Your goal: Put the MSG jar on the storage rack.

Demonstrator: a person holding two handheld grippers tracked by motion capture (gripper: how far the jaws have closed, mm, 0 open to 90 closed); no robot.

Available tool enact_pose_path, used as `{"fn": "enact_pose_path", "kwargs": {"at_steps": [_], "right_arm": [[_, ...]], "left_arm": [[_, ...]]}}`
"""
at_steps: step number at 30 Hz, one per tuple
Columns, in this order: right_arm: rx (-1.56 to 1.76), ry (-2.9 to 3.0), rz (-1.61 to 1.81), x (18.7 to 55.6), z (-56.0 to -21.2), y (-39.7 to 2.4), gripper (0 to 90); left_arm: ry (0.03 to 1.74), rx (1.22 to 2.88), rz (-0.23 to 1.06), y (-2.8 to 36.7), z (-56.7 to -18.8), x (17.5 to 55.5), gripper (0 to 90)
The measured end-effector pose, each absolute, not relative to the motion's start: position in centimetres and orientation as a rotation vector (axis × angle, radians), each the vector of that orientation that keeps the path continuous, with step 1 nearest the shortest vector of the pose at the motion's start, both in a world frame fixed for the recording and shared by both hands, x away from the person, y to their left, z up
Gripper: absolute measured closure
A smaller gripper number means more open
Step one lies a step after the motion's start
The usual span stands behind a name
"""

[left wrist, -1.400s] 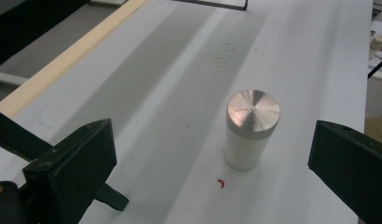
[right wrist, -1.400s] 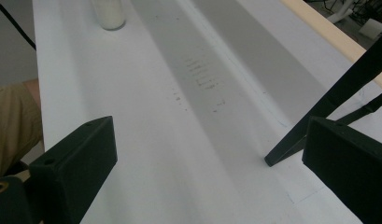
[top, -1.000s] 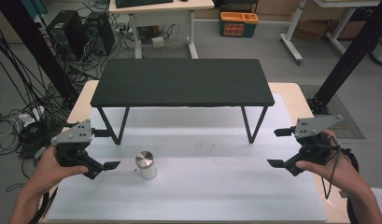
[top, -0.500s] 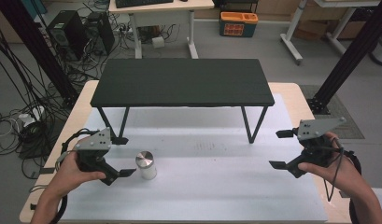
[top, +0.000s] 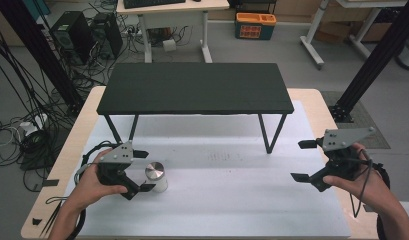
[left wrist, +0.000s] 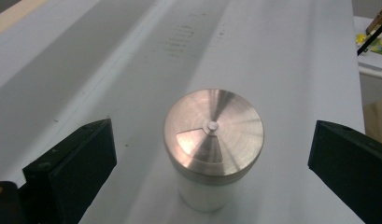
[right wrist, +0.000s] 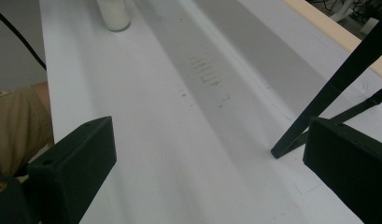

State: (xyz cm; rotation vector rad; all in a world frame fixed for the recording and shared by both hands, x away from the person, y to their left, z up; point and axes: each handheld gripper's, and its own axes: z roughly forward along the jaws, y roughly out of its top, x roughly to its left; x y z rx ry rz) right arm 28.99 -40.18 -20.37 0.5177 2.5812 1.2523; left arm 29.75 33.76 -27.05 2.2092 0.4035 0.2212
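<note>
Looking down from the high view, I see my left claw (top: 145, 171) spread wide at the near left of the white-covered desk (top: 232, 200), with the small white jar with a round brushed-metal lid (top: 155, 176) standing upright between its two black jaws, one jaw beyond it and one on the near side. Neither jaw seems to touch the jar. My right claw (top: 303, 161) hangs over the right side of the desk, jaws wide apart with nothing between them, well apart from the jar. A low black rectangular shelf on thin black legs (top: 192, 87) stands across the far half of the desk, behind both claws.

In the left gripper view, the jar (left wrist: 212, 140) sits almost centred between my jaws, upright on the white surface, its metal lid facing the camera with a wedge-shaped mark and a tiny centre stud. A clear gap of white desk shows on either side, so the left claw (left wrist: 212, 154) brackets the jar without gripping it.

In the right gripper view, my right claw (right wrist: 209, 154) is open wide over bare white desk. The jar (right wrist: 114, 14) stands far off at the top left, and a slanted black leg of the shelf (right wrist: 328, 88) meets the desk near the jaw at the picture's right.
</note>
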Motion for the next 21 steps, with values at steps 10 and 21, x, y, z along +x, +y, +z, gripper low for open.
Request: {"fn": "enact_pose_path", "kwargs": {"at_steps": [10, 21], "right_arm": [[0.516, 2.579, 1.259, 28.8, -20.4, -40.6, 2.3], [0.523, 2.577, 1.263, 28.6, -20.6, -40.8, 2.2]], "left_arm": [[0.389, 2.219, 0.191, 32.8, -28.0, 30.5, 1.4], [0.392, 2.218, 0.167, 32.2, -29.1, 31.2, 1.8]]}}
